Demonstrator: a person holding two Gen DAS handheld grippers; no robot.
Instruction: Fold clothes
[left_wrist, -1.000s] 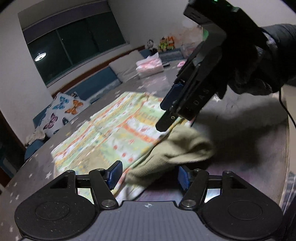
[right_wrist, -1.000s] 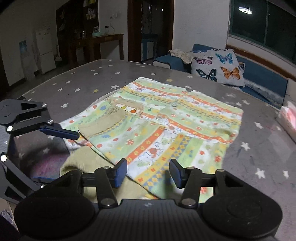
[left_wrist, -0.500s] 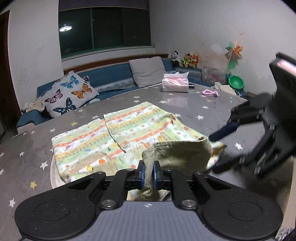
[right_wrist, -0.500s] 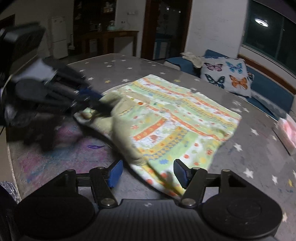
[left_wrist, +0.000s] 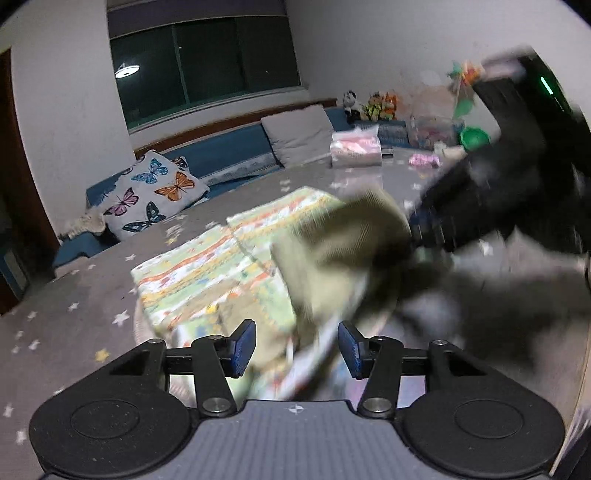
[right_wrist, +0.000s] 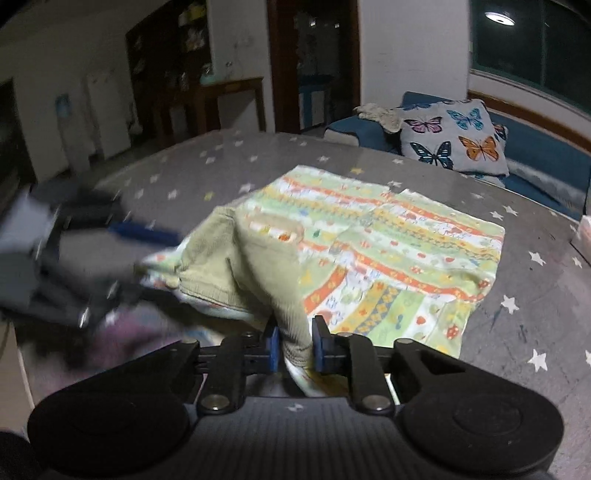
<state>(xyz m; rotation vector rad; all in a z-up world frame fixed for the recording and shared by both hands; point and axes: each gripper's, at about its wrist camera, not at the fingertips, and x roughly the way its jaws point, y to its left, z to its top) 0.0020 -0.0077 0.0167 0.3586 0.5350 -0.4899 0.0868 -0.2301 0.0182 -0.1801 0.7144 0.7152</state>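
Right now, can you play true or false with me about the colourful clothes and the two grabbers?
1. The right gripper has olive cloth between its pads. True; its jaws are closing on the olive hem.
2. The left gripper is squeezed tight. False; its pads stand apart and its jaws are opening, with cloth lying loosely between them.
3. The patterned garment lies on a table with a star print. True.
4. The butterfly cushion sits on top of the garment. False; it sits on the blue sofa beyond the table.
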